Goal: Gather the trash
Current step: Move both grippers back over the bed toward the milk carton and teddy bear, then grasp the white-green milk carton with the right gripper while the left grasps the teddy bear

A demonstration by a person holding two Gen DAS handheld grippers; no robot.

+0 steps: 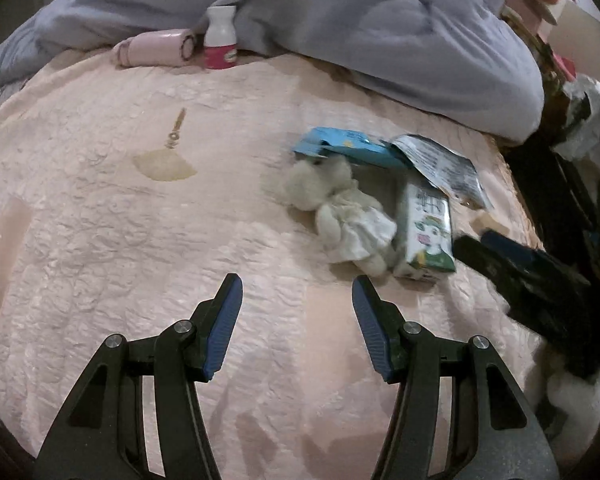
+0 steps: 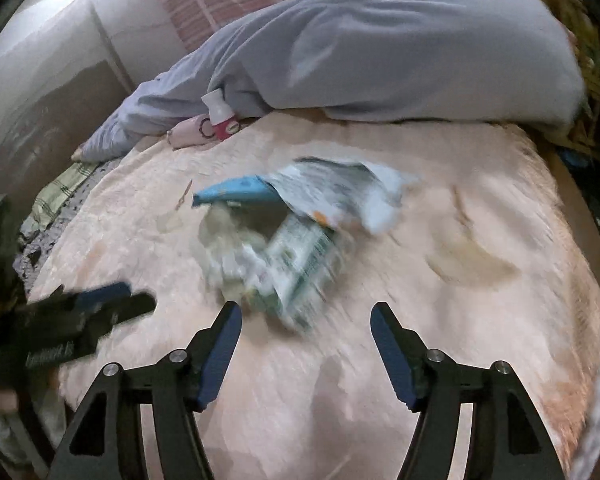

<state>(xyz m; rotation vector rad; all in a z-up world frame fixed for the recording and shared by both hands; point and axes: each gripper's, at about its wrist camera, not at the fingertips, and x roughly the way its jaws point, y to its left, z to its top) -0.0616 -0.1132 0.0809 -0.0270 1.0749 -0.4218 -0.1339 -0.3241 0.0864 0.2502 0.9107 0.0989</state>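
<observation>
Pink bedspread (image 1: pixel 140 240), grey duvet (image 1: pixel 340 20) behind; both grippers (image 1: pixel 297 300) (image 2: pixel 306 326) gape empty, litter (image 2: pixel 296 256) seemingly blurred

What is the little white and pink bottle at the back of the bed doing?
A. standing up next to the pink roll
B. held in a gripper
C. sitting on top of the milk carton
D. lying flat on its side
A: the small bottle stands upright against the blue-grey quilt, right beside the pink roll lying on its side.

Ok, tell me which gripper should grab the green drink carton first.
Right, probably. The right gripper is open with the green drink carton just ahead of its fingertips. The left gripper, also open, faces bare blanket, with the carton off to its right.
</observation>
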